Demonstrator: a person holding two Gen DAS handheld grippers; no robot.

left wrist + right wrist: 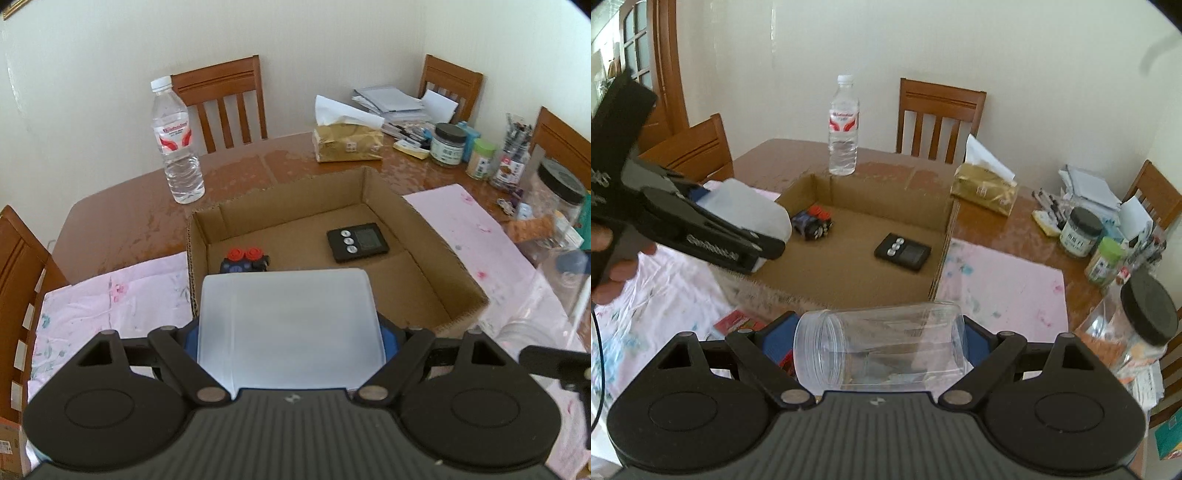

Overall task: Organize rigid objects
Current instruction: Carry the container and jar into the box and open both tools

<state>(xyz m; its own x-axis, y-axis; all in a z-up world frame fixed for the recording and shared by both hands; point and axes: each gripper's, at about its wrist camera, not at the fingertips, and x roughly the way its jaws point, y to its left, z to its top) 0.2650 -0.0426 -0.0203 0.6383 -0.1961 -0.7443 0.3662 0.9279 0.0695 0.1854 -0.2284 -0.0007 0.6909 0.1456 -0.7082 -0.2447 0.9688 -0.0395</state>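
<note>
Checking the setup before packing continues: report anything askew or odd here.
The clear jar in the right gripper lies sideways with no lid, mouth toward the left. The toy car in the cardboard box rests tipped over. Nothing looks spilled or damaged.

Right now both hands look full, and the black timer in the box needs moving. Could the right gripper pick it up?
Probably not yet: the right gripper is shut on a clear jar. The timer lies unobstructed in the open cardboard box.
</note>
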